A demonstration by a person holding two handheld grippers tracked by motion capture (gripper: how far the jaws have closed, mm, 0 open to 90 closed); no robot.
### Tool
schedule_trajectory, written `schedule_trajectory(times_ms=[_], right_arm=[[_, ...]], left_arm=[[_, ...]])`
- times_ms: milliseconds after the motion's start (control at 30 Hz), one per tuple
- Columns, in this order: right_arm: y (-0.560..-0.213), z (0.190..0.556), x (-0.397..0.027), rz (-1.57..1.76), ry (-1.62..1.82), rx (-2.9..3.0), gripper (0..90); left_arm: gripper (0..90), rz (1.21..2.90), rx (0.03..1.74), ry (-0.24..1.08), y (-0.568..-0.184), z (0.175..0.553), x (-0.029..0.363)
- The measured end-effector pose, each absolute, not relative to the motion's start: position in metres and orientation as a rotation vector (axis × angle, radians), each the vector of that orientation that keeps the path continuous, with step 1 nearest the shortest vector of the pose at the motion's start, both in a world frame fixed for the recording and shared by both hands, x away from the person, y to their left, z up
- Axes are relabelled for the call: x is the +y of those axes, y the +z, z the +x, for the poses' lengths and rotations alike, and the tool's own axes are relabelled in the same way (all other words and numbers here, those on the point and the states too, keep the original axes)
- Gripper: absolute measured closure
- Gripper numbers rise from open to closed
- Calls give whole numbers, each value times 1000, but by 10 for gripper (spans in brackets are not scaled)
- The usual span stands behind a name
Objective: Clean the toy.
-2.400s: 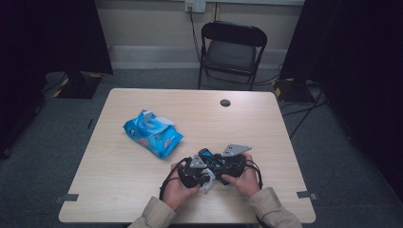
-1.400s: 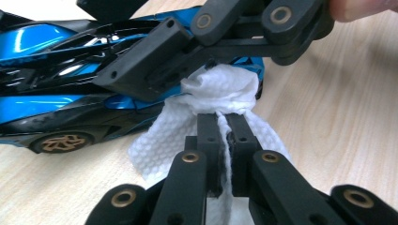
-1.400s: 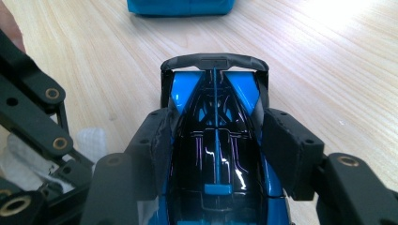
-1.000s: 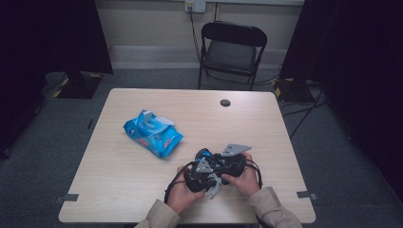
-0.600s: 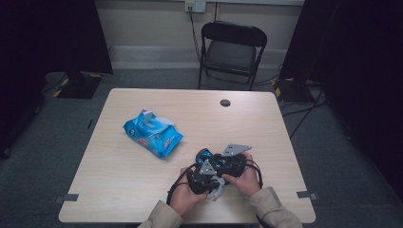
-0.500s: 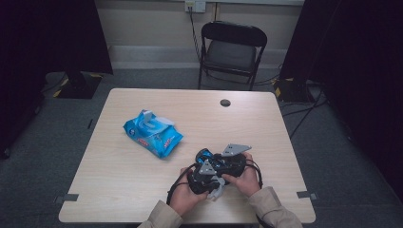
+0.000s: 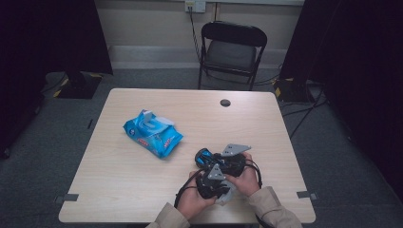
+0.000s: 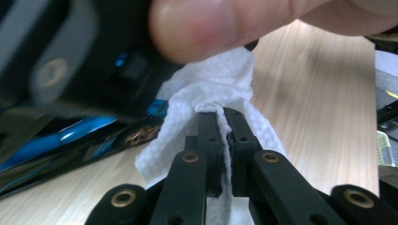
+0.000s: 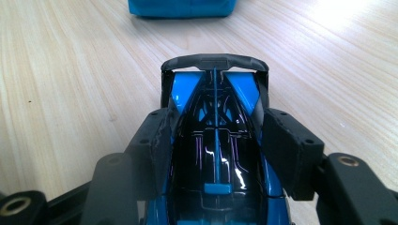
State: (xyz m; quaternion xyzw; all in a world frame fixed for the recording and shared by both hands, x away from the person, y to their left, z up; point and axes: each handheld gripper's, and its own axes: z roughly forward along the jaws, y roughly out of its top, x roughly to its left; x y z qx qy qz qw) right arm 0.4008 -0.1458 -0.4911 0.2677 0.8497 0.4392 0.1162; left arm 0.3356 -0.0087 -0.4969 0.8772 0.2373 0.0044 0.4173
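While right gripper (image 9: pixel 213 154) clamps the toy car (image 9: pixel 216 140) steady, left gripper (image 8: pixel 224 124) beside the car pinches a white wipe (image 8: pixel 211 93) to clean it.

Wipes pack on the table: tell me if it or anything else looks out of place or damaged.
The wipes pack lies askew on the table with its flap lifted open. Otherwise nothing stands out: the left gripper pinches a crumpled white wipe, and the right gripper clamps an intact blue and black toy car.
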Motion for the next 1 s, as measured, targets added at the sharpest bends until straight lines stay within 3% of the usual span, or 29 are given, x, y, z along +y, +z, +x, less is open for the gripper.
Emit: schedule_trajectory(times_ms=[300,567,1000], right_arm=[[-489,401,-149,791,1284,2505,440],[-475,401,-159,825,1390,2460,362],[-451,386,-214,896,1462,2380,322]], left_arm=[[865,2180,585,10,-491,334,-8],[864,2159,588,16,-482,336,0],[864,2144,626,86,-458,359,11]])
